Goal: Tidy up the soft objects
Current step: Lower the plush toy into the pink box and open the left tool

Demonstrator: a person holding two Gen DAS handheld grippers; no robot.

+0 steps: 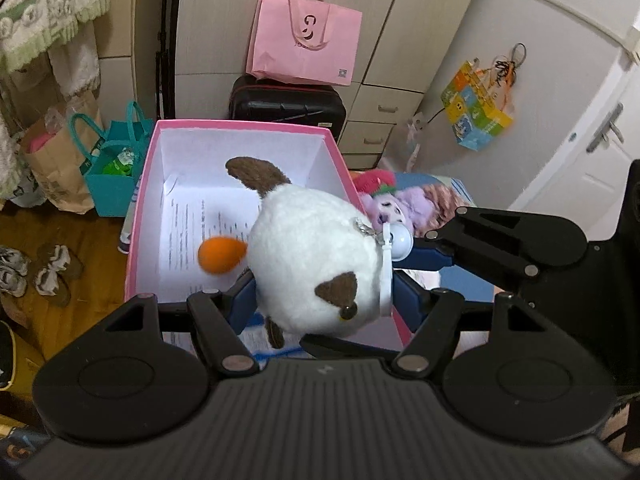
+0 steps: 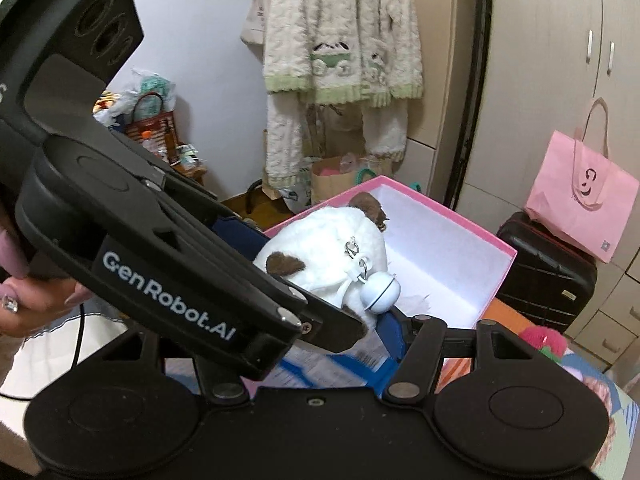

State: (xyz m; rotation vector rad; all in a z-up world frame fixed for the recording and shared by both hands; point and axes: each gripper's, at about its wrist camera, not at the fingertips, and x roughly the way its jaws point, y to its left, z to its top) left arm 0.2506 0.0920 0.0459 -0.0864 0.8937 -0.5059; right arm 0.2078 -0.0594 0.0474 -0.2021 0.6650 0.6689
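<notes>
Two tongs: left tongs (image 1: 320, 300) and right tongs (image 1: 404, 258) both clamp the plush toy (image 1: 316, 264) — above the pink box (image 1: 138, 216).
Release: lower together into the box — then part.

Left hand-held gripper (image 1: 324, 300) clamped, angled down; right hand-held gripper (image 1: 404, 258) clamped, crossing from right.
</notes>
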